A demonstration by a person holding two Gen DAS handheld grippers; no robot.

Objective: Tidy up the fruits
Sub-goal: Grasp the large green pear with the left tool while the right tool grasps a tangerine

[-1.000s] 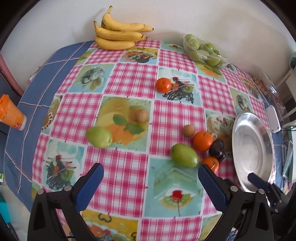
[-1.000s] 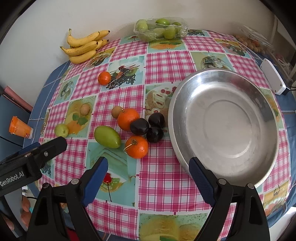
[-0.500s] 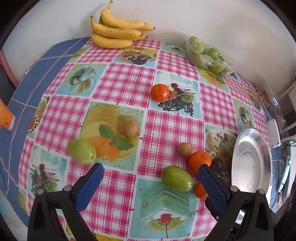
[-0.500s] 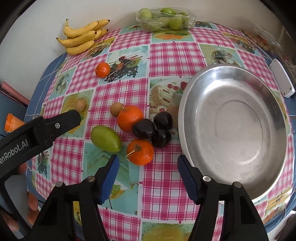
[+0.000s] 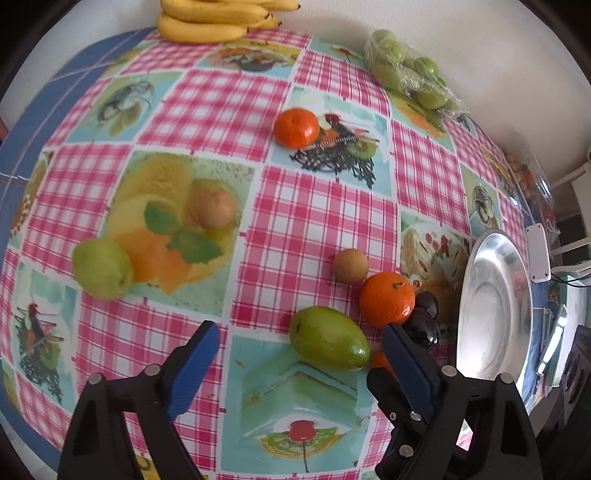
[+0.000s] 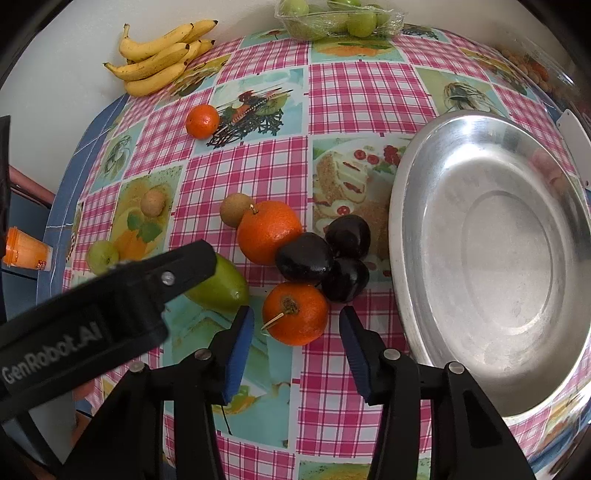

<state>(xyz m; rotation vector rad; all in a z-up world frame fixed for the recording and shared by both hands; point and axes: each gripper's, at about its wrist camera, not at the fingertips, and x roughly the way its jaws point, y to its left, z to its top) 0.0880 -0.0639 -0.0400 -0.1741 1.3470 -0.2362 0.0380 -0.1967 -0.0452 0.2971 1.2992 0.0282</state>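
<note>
We see the metal bowl (image 6: 491, 258) at the right holding nothing, while a clear bag (image 6: 340, 18) at the far edge holds green fruits. The near orange (image 6: 295, 314), bright with a dry stem, lies left of the bowl, touching the dark plums (image 6: 306, 256). Our right gripper (image 6: 295, 332) has just been closing, jaws flanking it without pressing. Our left gripper (image 5: 301, 350), narrowing but wide, frames the green mango (image 5: 328, 338)

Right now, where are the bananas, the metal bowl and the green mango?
bananas (image 6: 159, 62), right wrist view, middle of the bunch.
metal bowl (image 6: 509, 258), right wrist view, bare bottom.
green mango (image 5: 328, 338), left wrist view, middle of its skin.
</note>
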